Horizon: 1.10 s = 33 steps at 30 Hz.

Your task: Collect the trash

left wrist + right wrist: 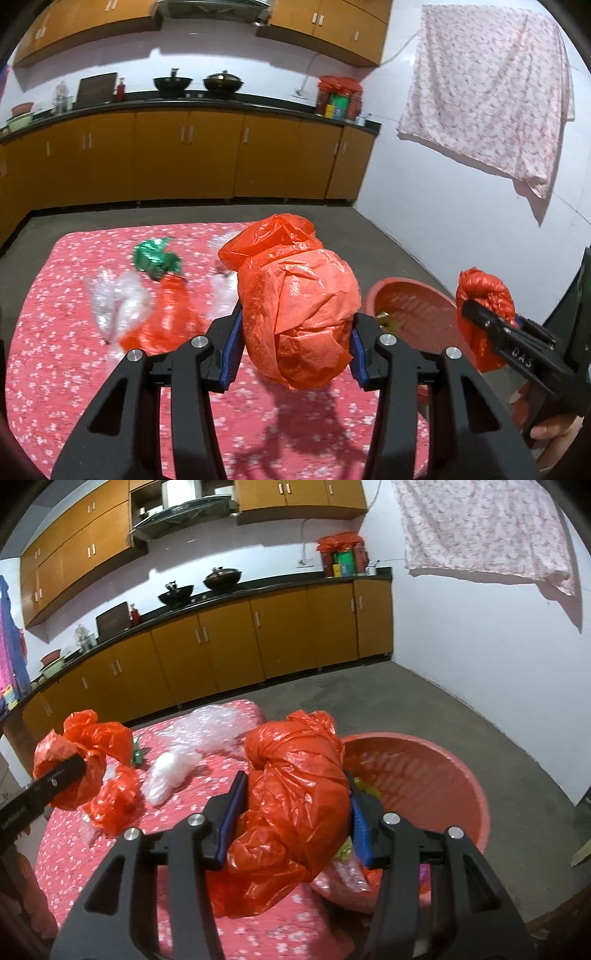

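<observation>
My left gripper (295, 332) is shut on a crumpled orange plastic bag (299, 295) and holds it above the red flowered tablecloth (55, 332). It also shows in the right wrist view (70, 768). My right gripper (291, 805) is shut on a second orange plastic bag (295, 786), at the table's right edge beside the red basin (443, 760). That gripper and its bag (484, 291) show at the right of the left wrist view. The basin (410, 295) holds some trash.
On the cloth lie another orange bag (162, 325), a green foil wrapper (155, 258) and clear plastic wraps (114, 299). Clear plastic (173, 768) also shows in the right wrist view. Orange kitchen cabinets (184, 158) stand beyond a grey floor.
</observation>
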Each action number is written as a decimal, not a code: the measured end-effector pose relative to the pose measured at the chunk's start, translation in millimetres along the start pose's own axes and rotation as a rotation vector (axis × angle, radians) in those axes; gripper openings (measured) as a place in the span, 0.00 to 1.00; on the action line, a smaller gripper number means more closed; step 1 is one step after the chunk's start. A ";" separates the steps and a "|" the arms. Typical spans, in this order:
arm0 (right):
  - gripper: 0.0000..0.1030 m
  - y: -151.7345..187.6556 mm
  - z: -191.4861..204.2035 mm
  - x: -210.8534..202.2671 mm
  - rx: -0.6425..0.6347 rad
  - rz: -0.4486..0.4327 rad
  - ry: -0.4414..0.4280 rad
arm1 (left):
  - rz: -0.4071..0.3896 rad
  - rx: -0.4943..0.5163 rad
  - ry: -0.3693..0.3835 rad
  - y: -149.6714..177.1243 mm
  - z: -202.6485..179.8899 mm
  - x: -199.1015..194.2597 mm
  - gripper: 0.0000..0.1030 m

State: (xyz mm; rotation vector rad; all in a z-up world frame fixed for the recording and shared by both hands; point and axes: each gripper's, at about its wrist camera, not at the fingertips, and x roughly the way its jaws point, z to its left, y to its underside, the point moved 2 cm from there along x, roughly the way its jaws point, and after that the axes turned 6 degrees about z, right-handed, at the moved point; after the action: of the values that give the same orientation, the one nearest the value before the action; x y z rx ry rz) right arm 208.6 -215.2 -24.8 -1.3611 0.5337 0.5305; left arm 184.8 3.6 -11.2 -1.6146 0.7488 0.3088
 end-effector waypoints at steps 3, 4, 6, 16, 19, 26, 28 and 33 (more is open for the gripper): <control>0.48 -0.2 -10.3 -0.8 0.014 -0.002 0.015 | 0.015 0.017 0.019 2.4 -12.8 8.2 0.46; 0.48 -0.2 -12.0 -0.2 0.017 -0.002 0.019 | 0.021 0.021 0.026 2.8 -15.9 10.8 0.46; 0.48 -0.3 -19.3 0.2 0.025 -0.003 0.030 | 0.030 0.030 0.036 3.7 -22.3 15.2 0.46; 0.48 -3.4 -52.7 6.0 0.068 -0.003 0.074 | 0.076 0.083 0.098 7.1 -64.5 42.2 0.46; 0.48 -4.6 -62.9 9.4 0.080 -0.002 0.085 | 0.088 0.096 0.118 7.7 -74.6 49.9 0.46; 0.48 -7.7 -76.4 17.9 0.106 -0.001 0.099 | 0.115 0.128 0.155 9.0 -97.0 67.4 0.46; 0.48 -9.2 -80.2 21.5 0.113 0.000 0.100 | 0.123 0.136 0.166 8.6 -102.5 72.4 0.46; 0.48 -12.1 -85.9 27.7 0.122 0.002 0.100 | 0.139 0.158 0.184 9.6 -116.2 83.4 0.46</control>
State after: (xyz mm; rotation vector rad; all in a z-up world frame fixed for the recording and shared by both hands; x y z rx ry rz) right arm 233.5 -300.6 -44.4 -1.2753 0.6386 0.4264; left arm 216.6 -132.0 -45.2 -1.4571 1.0046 0.1962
